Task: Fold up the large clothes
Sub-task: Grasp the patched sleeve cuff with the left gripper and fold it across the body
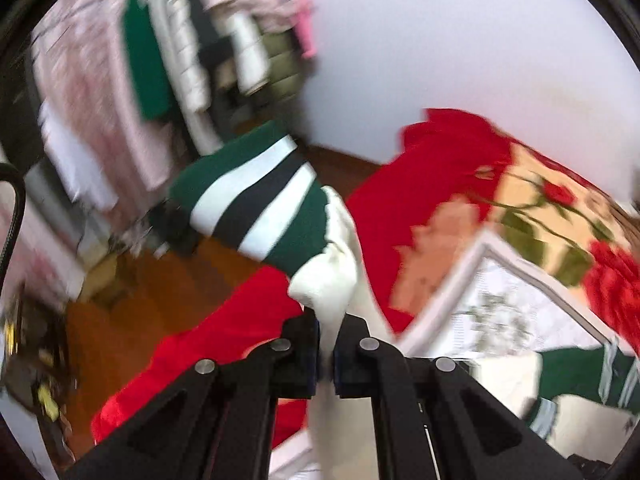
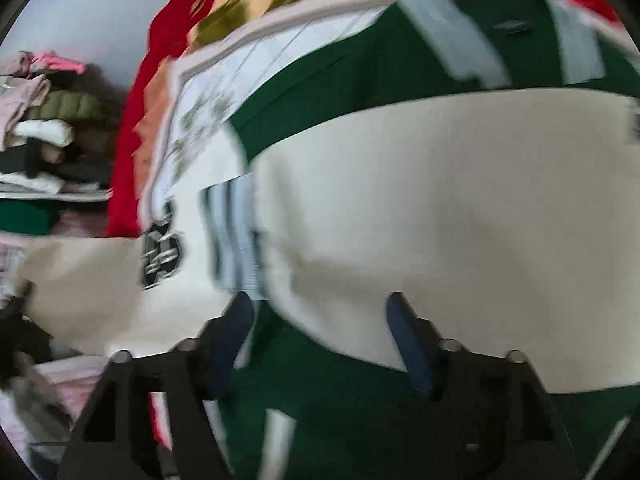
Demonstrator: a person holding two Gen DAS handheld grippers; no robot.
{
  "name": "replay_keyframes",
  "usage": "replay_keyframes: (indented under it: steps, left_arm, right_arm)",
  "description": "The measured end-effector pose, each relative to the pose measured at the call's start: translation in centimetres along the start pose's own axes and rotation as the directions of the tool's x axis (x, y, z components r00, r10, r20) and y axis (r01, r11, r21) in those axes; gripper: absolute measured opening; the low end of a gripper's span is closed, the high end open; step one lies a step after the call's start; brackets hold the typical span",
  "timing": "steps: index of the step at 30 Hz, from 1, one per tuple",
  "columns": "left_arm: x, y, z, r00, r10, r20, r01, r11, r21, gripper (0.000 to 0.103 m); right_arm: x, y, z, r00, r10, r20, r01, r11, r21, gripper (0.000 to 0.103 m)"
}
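Observation:
A large cream and dark green garment with white and black stripes is the clothing in hand. In the left wrist view my left gripper [image 1: 327, 354] is shut on a cream fold of it [image 1: 324, 284], and its striped green sleeve [image 1: 256, 200] hangs out beyond the fingers. In the right wrist view the garment's cream body [image 2: 440, 208] and green striped part [image 2: 460, 56] lie spread over the bed. My right gripper [image 2: 320, 332] is open just above it, with its blue-padded fingers wide apart. Both views are motion-blurred.
A red blanket with a rose print [image 1: 540, 208] and a white floral sheet [image 1: 500, 312] cover the bed. A pile of folded clothes [image 2: 48, 132] stands at the left by a pale wall. Brown wooden floor [image 1: 168, 280] lies beside the bed.

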State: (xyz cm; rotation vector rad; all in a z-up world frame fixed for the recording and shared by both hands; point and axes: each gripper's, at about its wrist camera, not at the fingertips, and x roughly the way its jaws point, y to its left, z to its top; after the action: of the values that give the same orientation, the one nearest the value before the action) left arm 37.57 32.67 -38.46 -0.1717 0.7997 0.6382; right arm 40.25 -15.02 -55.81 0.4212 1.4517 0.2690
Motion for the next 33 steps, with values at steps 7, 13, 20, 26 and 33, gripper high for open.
replay_keyframes:
  steps: [7, 13, 20, 26, 33]
  left_arm:
    - [-6.0, -14.4, -1.1, 0.977, -0.211, 0.011, 0.203, 0.952, 0.228, 0.001]
    - [-13.3, -29.2, -6.3, 0.887, -0.447, -0.115, 0.453, 0.797, 0.401, 0.001]
    - [-17.9, -44.2, -17.6, 0.787, -0.517, -0.337, 0.608, 0.555, 0.569, 0.002]
    - [-15.6, -47.4, -24.3, 0.796, -0.409, -0.446, 0.605, 0.496, 0.623, 0.008]
    - [-14.0, -42.5, -23.3, 0.765, -0.394, -0.510, 0.640, 0.555, 0.532, 0.089]
  right_arm:
    - [-4.0, -10.5, -1.4, 0.992, -0.115, 0.057, 0.105, 0.982, 0.157, 0.073]
    - [-9.5, -20.3, -3.7, 0.967, -0.219, 0.129, 0.168, 0.933, 0.319, 0.073]
    - [-15.4, -34.0, -7.6, 0.943, -0.310, 0.120, 0.215, 0.845, 0.490, 0.073]
    - [-17.2, -40.0, -10.1, 0.939, -0.333, 0.083, 0.241, 0.811, 0.533, 0.073]
    - [-18.7, -41.9, -12.2, 0.964, -0.251, 0.084, 0.172, 0.834, 0.524, 0.073]
